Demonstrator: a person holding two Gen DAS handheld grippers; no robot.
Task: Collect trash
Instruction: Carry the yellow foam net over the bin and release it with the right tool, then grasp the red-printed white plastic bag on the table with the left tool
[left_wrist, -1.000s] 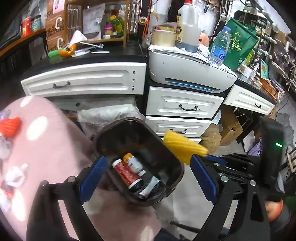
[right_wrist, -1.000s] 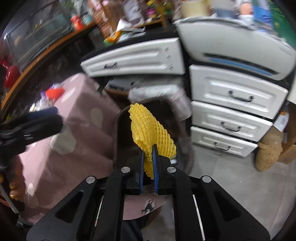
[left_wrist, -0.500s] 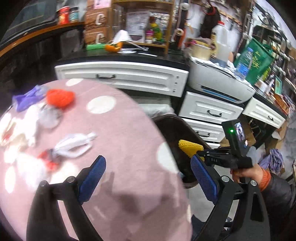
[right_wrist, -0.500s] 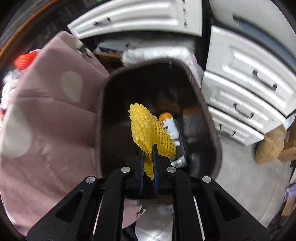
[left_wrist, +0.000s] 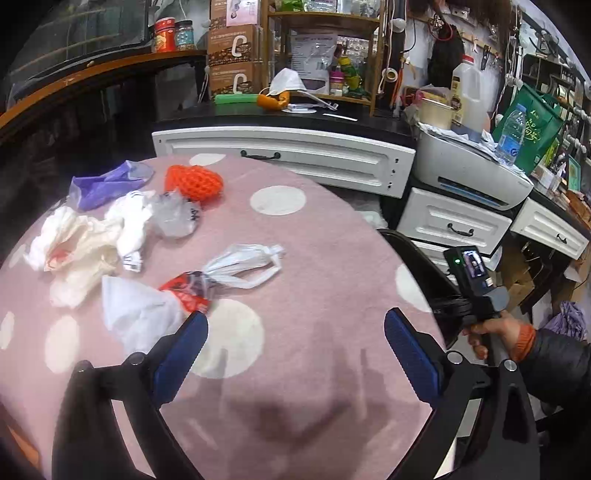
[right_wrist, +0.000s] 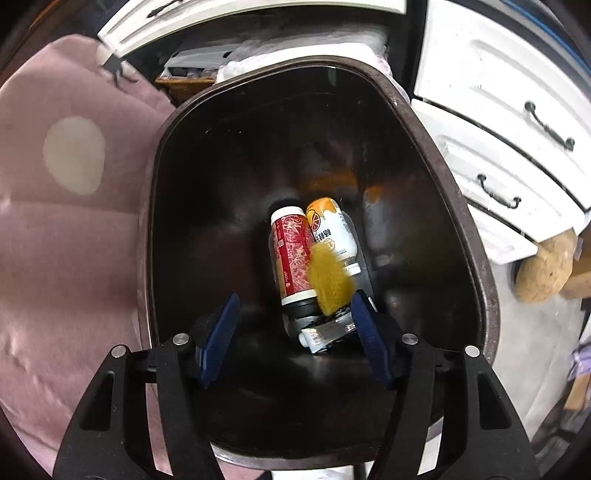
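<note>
Left wrist: left gripper (left_wrist: 295, 341) jaws opening, nothing btwn, over pink table (left_wrist: 314, 258) | trash left: orange net (left_wrist: 194, 181), white bag (left_wrist: 242, 264), tissues (left_wrist: 74, 243) | Right wrist: right gripper (right_wrist: 295, 330) jaws opening over bin (right_wrist: 461, 206), yellow net (right_wrist: 328, 277) loose, dropping onto bottles (right_wrist: 291, 254) | approx half done.

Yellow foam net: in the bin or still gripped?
In the bin: the yellow foam net lies on the bottles, clear of the opening right gripper.
</note>
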